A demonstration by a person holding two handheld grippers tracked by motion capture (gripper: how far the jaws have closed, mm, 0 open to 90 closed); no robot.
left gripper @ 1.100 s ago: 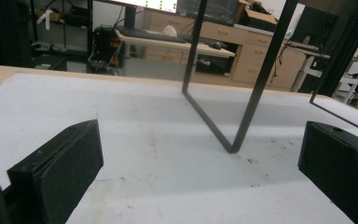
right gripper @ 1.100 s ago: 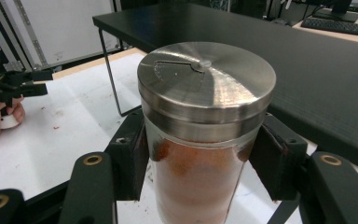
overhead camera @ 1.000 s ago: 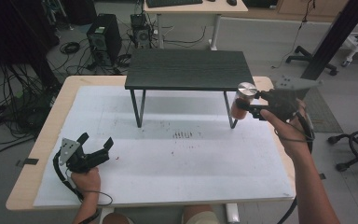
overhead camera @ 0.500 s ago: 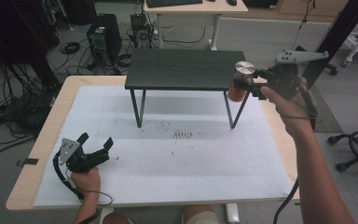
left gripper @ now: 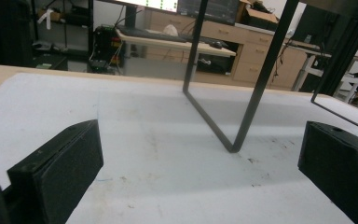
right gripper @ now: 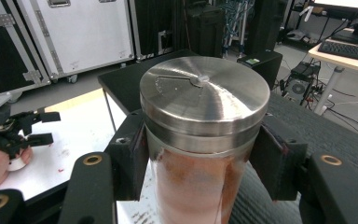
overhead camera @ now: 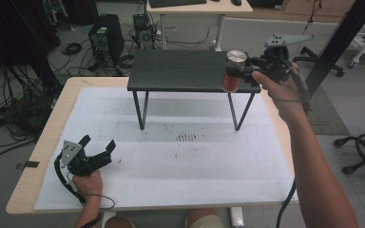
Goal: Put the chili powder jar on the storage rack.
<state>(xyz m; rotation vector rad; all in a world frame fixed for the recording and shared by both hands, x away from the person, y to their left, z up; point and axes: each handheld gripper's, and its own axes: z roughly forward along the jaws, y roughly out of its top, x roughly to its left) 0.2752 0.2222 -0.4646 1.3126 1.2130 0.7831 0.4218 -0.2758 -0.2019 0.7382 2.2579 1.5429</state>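
A glass shaker jar (overhead camera: pixel 231 71) with a steel lid and reddish powder inside hangs in the air at the right end of the small black stand (overhead camera: pixel 180 71). My right gripper (overhead camera: pixel 247 67) is shut on it, its pads (right gripper: pixel 277 158) pressing both sides of the shaker jar (right gripper: pixel 200 140) just under the lid. The jar stands upright, over the stand's top (right gripper: pixel 317 130). My left gripper (overhead camera: pixel 97 148) rests open at the near left of the white mat (overhead camera: pixel 195 161), held by a hand. Its jaws stand wide apart over the bare mat (left gripper: pixel 168 163), with nothing between them.
The stand's thin metal legs (left gripper: pixel 256 88) rise from the mat ahead of the left gripper. Dark specks (overhead camera: pixel 188 137) mark the mat under the stand. Beyond the table's wooden edge (overhead camera: pixel 33 161) lie cables, computer cases (overhead camera: pixel 105 40) and a desk (overhead camera: pixel 195 9).
My right gripper has carried the jar up and leftward, from beside the stand's right leg to above its right end. The left gripper has stayed put.
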